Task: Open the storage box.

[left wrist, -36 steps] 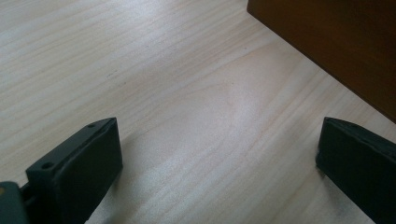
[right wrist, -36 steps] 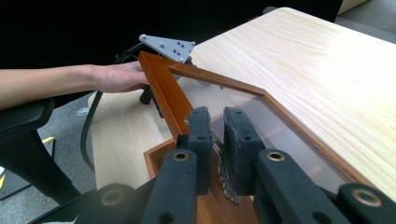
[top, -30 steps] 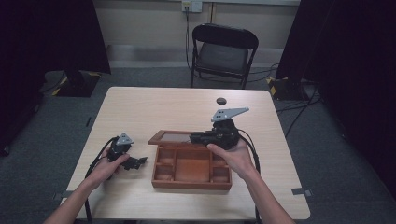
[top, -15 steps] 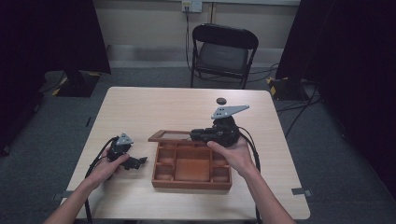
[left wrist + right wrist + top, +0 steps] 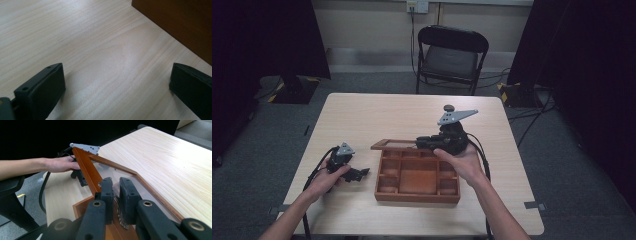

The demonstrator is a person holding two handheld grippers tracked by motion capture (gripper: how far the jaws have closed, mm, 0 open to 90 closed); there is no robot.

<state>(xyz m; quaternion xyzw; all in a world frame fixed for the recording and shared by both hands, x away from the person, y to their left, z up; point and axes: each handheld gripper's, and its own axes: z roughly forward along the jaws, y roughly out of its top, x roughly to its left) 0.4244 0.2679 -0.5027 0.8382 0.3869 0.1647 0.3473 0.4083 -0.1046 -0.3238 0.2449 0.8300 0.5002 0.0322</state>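
We are lifting the glass-paned, wood-framed lid [image 5: 117, 173] of the brown wooden compartment box [image 5: 418, 176], which sits at the middle of the pale wooden tabletop [image 5: 382, 115]. Our right hand-held gripper [image 5: 116, 192] is clenched on the lid's front edge, its jaws pinching close beside a small ornate metal clasp [image 5: 119, 216], and the lid stands partly raised, hinged along the box's far side. To do this well, we judge that we should carry the grip along an arc about the hinge line rather than pulling straight up, so the frame does not twist or slip out of the pads. We should keep the squeeze firm on the wooden frame and off the clear pane. Our left hand-held gripper [image 5: 354, 174] rests on the tabletop just beside the box's left wall, its jaws released and wide apart with nothing between them; we could press it against the box wall to steady the base if it starts to lift or slide with the lid.
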